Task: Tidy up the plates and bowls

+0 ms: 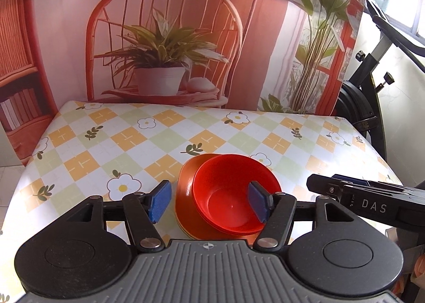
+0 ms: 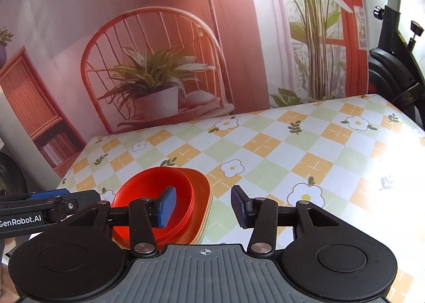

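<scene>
A stack of red bowls (image 1: 228, 196) is seen nested on a stack of orange plates (image 1: 186, 183), all resting on the surface (image 1: 106, 143), which is covered by a checked cloth with flowers. The bowls sit toward the right part of the plates, whose left rim is left exposed.

In the left wrist view, the left hand-held gripper (image 1: 209, 200) is held low over the stack with its fingers spread wide apart. The left blue pad (image 1: 159, 198) is seen just outside the left edge of the plates, over the cloth, while the right blue pad (image 1: 257, 203) appears over the right inner side of the top bowl. Whether that pad touches the bowl cannot be told. Nothing is clamped between the pads.

In the right wrist view, the right hand-held gripper (image 2: 203, 206) is placed just right of the stack, its fingers also held apart and empty. Its left pad (image 2: 167, 206) is seen in front of the bowls (image 2: 154, 196), and its right pad (image 2: 239, 207) over bare cloth. The plates (image 2: 202, 191) are visible at the bowls' right side. The two tools are pointed forward, side by side and close together, each appearing at the edge of the other's view.
</scene>
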`<state>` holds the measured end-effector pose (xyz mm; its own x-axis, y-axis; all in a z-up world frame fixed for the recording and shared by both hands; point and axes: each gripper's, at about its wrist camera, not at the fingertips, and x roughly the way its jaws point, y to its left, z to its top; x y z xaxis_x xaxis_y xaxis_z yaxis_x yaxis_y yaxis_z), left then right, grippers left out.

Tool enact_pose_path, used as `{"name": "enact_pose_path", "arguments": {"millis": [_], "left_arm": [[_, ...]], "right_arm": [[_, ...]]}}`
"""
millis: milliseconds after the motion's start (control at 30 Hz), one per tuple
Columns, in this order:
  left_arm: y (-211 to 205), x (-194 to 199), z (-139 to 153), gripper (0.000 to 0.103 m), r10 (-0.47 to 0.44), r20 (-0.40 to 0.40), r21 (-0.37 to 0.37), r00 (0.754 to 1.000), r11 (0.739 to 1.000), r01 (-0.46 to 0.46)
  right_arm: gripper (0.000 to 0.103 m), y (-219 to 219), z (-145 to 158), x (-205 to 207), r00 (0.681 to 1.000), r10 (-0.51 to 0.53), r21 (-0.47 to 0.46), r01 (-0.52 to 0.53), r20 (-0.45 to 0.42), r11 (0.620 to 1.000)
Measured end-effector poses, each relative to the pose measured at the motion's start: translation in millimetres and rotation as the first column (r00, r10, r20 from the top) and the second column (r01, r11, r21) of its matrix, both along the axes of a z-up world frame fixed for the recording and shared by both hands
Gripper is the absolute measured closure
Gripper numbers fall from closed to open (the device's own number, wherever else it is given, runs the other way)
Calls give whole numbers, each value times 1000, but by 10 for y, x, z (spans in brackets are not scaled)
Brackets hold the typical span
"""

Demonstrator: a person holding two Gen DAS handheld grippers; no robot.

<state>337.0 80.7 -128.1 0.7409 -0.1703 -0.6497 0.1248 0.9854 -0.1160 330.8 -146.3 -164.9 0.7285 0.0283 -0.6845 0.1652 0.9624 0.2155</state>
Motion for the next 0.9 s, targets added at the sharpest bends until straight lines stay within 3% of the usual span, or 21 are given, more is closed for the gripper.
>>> {"name": "enact_pose_path", "arguments": {"millis": [233,367,533,600,767,900], "left_arm": [[-76,-293,224,36,11,57,24,998,1000,-12],[-125,-486,376,35,19,97,34,995,999,-22],[-189,-736,560,32,21,144,52,989,998,-29],[-220,-864,646,29,27,166,71,986,997,-39],[-264,-1198,878,19,58,221,95,973,992,-80],[-290,-1481,1078,18,83,266,113,961,987,-117]], "right_arm": [[59,-38,280,-291,998,2,-19,-1,68,1000],[49,-35,465,-478,994,5,-32,-2,112,999],[46,6,718,-746,985,22,-65,-11,171,998],[41,15,828,-860,981,33,-79,-18,193,997],[8,24,1130,-1185,966,49,-112,-21,255,994],[3,21,1360,-1416,956,56,-126,-21,287,992]]}}
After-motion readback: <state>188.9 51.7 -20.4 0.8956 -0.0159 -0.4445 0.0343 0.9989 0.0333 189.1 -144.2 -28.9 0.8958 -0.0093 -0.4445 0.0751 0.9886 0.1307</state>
